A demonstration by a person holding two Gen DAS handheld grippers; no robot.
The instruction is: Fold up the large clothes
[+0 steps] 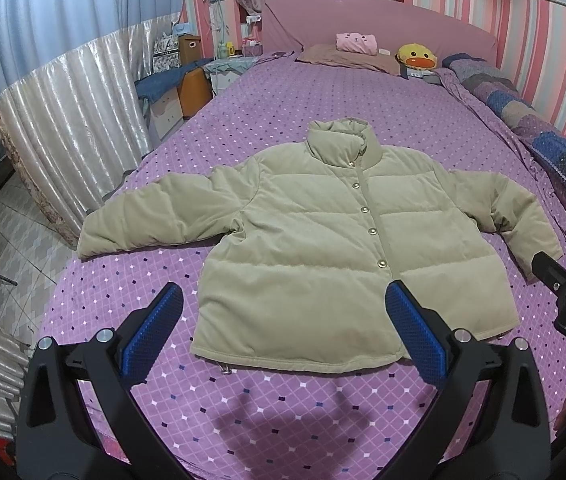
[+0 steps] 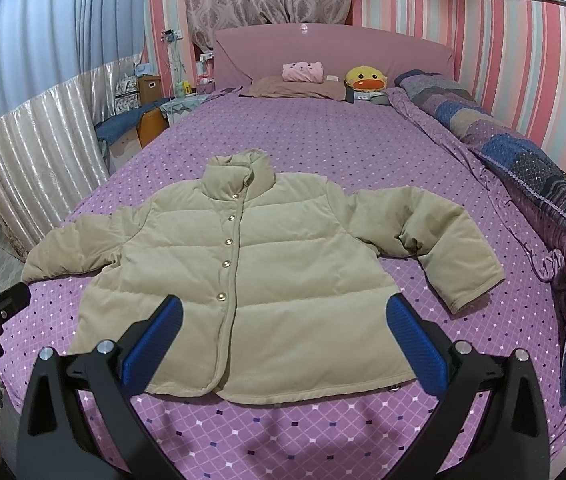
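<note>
Left wrist view: left gripper (image 1: 283, 330) is hanging over the near hem, jaws spread wide, grasping nothing.
Jacket: beige puffer jacket (image 1: 315, 248) is lying flat and face up on the purple bedspread (image 1: 131, 300), buttoned, collar pointing toward the headboard, both sleeves spread outward.
Risk, left sleeve (image 1: 155, 216): its cuff is sitting close to the bed edge; a loose pinch there is likely letting padded fabric slip out or drag off the side.
Right wrist view: right gripper (image 2: 283, 332) is also hovering above the hem, jaws released and empty.
Risk, right sleeve (image 2: 435, 236): it is already bent at the elbow, so folding it over is risking a lumpy, uneven stack.
Risk, bulk: padding looks springy; I judge any fold is prone to popping back open.
Risk, hem: metal ring (image 2: 395, 388) is poking out and may be snagging a finger.
</note>
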